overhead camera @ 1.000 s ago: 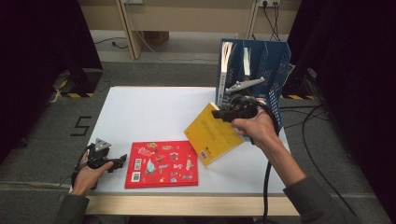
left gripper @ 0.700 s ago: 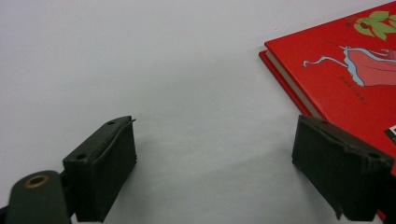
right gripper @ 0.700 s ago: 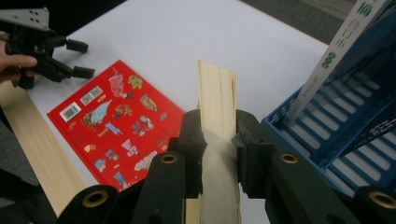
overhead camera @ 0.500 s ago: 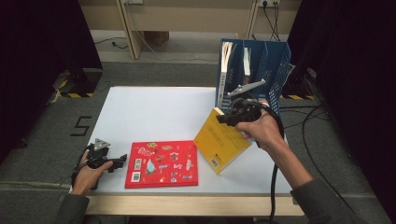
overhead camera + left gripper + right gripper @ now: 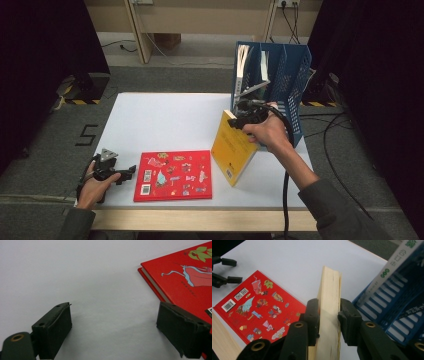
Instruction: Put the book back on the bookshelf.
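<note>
The yellow book (image 5: 234, 150) stood almost upright on the white table (image 5: 165, 120), resting on its lower corner, just in front of the blue file rack (image 5: 285, 85). Its cover was smooth and plain yellow, and its page block (image 5: 329, 305) looked pale, cream-coloured and finely lined. The long axis ran steeply from the top corner near the rack down to the corner nearer the person, with a slight tilt. The right gripper (image 5: 245, 117) clamped the book at its top edge, with its black padded fingers (image 5: 313, 312) pressing on both covers; its jaws had just been opening a little, with the book between them. The rack was of perforated blue plastic, with upright dividers. The red book (image 5: 173, 175) lay flat on the table, glossy, with small colourful drawings. The left gripper (image 5: 125, 173) rested on the table just beside the red book, its jaws apart and holding nothing.
</note>
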{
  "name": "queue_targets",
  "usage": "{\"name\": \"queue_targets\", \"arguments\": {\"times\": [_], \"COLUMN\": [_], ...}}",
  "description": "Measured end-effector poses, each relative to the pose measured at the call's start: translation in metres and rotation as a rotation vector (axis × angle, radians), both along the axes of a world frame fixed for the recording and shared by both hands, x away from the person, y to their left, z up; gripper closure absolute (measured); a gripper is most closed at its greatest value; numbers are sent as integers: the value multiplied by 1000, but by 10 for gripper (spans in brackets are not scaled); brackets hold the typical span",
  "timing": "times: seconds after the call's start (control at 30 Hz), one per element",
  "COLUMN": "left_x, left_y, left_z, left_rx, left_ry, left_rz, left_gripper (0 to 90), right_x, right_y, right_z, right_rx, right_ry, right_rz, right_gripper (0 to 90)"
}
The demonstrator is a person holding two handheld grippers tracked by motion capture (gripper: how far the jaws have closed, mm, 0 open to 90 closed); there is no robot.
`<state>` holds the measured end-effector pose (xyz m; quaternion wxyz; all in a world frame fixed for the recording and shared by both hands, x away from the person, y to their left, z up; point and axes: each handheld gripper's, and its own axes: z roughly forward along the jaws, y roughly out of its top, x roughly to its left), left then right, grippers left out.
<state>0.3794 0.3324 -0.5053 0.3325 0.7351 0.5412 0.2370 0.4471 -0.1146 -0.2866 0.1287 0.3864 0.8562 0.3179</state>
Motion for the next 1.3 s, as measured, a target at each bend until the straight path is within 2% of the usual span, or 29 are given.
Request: {"name": "queue_targets", "arguments": {"times": [0.07,0.33,0.4,0.47,0.63,0.7,0.9,1.03,1.3], "left_x": [0,0,0,0,0,0,0,0,0], "left_y": [0,-1,-1,-1,-1,-1,-1,-1,-1], "left_z": [0,0,0,0,0,0,0,0,0], "left_rx": [2,1,0,0,0,-1,-1,-2,-2], "left_ry": [2,0,-1,-1,-3,-3,-2,-1,-1], "left_rz": [-2,-2,-2,-3,-3,-4,-4,-6,-7], "left_gripper": [116,117,118,118,120,122,121,122,122], "right_x": [2,0,0,-1,-3,-2,-4,-5,-5], "right_y": [-2,-4,-6,-7,-9,-9,-7,-6,-9], "right_z": [-1,-4,-6,-9,-9,-9,-9,-10,-9], "right_rx": [2,0,0,20,23,20,14,10,-18], "right_ry": [12,49,71,92,109,133,165,214,217], "right_rz": [-17,-17,-14,-20,-12,-14,-14,-1,21], "right_gripper": [700,644,630,627,628,623,605,578,643]}}
